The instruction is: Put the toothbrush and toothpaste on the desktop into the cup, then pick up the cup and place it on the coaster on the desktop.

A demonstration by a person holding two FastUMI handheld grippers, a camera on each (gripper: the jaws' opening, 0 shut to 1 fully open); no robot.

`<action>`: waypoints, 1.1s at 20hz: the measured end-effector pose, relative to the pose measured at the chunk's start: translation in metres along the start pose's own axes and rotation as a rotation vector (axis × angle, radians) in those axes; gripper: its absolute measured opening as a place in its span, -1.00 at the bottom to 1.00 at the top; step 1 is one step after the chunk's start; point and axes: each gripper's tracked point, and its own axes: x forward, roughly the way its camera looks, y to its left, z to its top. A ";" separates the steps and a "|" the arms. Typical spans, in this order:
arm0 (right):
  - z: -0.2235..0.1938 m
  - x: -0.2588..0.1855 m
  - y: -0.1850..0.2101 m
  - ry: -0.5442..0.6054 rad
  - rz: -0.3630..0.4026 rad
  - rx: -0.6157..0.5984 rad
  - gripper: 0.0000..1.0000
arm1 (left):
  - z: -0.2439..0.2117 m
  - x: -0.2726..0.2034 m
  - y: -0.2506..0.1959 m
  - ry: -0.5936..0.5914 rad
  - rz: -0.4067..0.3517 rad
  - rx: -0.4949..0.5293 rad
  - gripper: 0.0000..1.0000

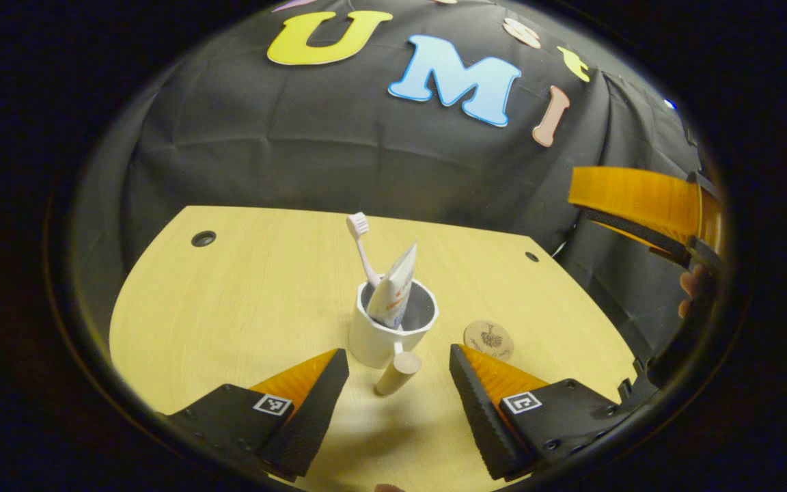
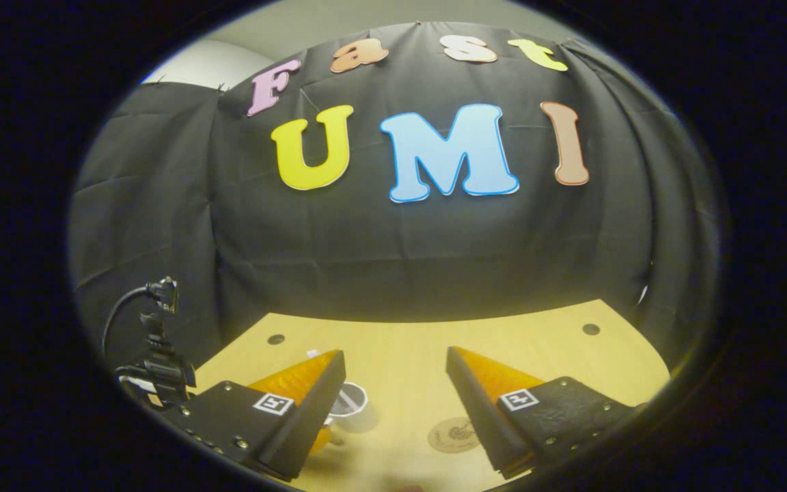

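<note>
L gripper [image 1: 399, 372] sat low over the wooden tabletop [image 1: 243, 307], fingers spread wide w/ nothing between the pads, just ahead of them the white cup [image 1: 393, 328]. Cup stood upright near mid-tabletop; its round wooden handle [image 1: 398, 373] stuck out toward the camera and lay in the gap between the two fingers, not touched by either. Toothbrush [image 1: 363, 246] stood in the cup, bristle head up, leaning toward the back-left rim. Toothpaste tube [image 1: 393, 290] also in the cup, crimped end up, tilted slightly right, just beside the brush. Round cork-coloured coaster [image 1: 488, 339] lay flat on the tabletop just right of the cup, apart from it, w/ a dark printed motif on top. At the right edge of the left gripper view, part of the other gripper's body and a bit of a hand [image 1: 691, 287] holding it were seen, raised above the tabletop edge.

R gripper [image 2: 395, 383] was held higher & further back, fingers likewise wide apart, empty. In the right gripper view the cup [image 2: 351, 404] showed partly behind the left finger, coaster [image 2: 453, 434] on the tabletop [image 2: 400, 342] between the fingers, nearer the right one. A small camera on a stand [image 2: 158, 342] w/ a cable stood off the tabletop's left side.
</note>
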 end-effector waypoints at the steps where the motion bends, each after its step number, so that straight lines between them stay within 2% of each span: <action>1: 0.000 -0.004 -0.004 0.000 -0.008 0.002 0.89 | -0.002 0.003 -0.001 0.016 0.000 0.006 1.00; 3: -0.002 -0.013 -0.010 0.005 -0.019 0.017 0.89 | -0.003 0.008 -0.001 0.051 0.001 0.013 1.00; 4: -0.005 -0.017 -0.013 0.013 -0.025 0.027 0.89 | -0.005 0.011 -0.002 0.073 -0.002 0.017 0.92; 5: -0.008 -0.021 -0.017 0.024 -0.032 0.038 0.89 | -0.006 0.014 -0.003 0.097 -0.008 0.021 1.00; 12: -0.045 -0.044 -0.056 0.129 -0.087 0.113 0.90 | -0.021 0.036 0.001 0.279 0.012 0.050 0.99; 15: -0.063 -0.056 -0.072 0.174 -0.113 0.132 0.83 | -0.020 0.045 0.005 0.333 0.042 0.069 0.97; 16: -0.067 -0.059 -0.077 0.183 -0.120 0.141 0.90 | -0.019 0.048 0.005 0.347 0.048 0.074 0.97; 19: -0.079 -0.067 -0.089 0.208 -0.135 0.158 0.90 | -0.023 0.054 0.006 0.403 0.069 0.086 0.97; 20: -0.083 -0.068 -0.093 0.218 -0.142 0.158 0.90 | -0.027 0.057 0.006 0.425 0.076 0.090 0.96; 21: -0.087 -0.070 -0.098 0.227 -0.150 0.157 0.90 | -0.031 0.059 0.005 0.449 0.079 0.082 0.82; 22: -0.090 -0.071 -0.104 0.235 -0.157 0.159 0.90 | -0.034 0.061 0.005 0.468 0.080 0.069 0.86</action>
